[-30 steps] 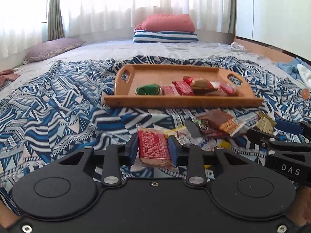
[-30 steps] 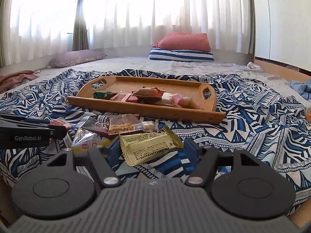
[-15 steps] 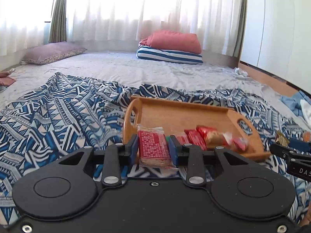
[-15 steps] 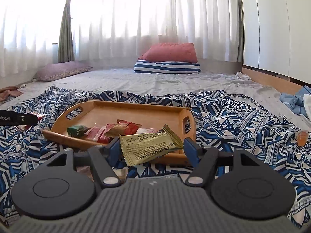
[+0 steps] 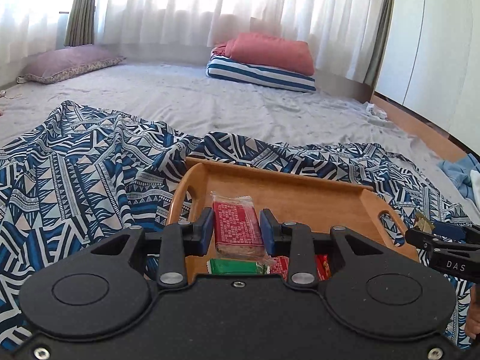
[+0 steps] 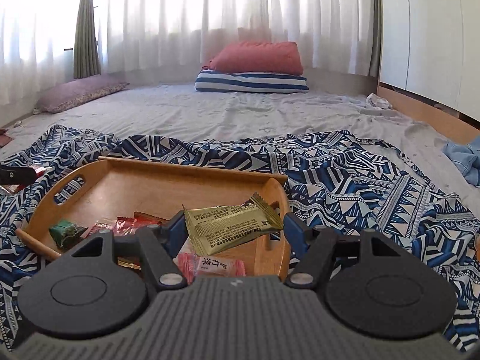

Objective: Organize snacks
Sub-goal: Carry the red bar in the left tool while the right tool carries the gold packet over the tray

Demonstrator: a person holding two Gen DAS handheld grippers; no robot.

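Snacks over wooden tray point(image 6: 168, 187): red packet point(image 5: 237, 229) clamped in left tool point(image 5: 236, 231), olive-gold packet point(image 6: 232, 225) clamped in right tool point(image 6: 234, 228). Green point(image 6: 64, 231) and pink point(image 6: 210, 265) packets lying in tray on patterned bedspread point(image 6: 345, 186).

I'm seeing a smooth, satin-finished wooden tray point(image 6: 192, 177) lying on crumpled printed cloth point(image 6: 345, 180). I'm noticing glossy crinkled foil on the gold snack packet point(image 6: 231, 228) and matt black plastic gripper bodies.

Left gripper point(image 5: 236, 230) clamped on red snack packet point(image 5: 237, 225), right gripper point(image 6: 232, 229) clamped on gold snack packet point(image 6: 232, 228), both angled downward.
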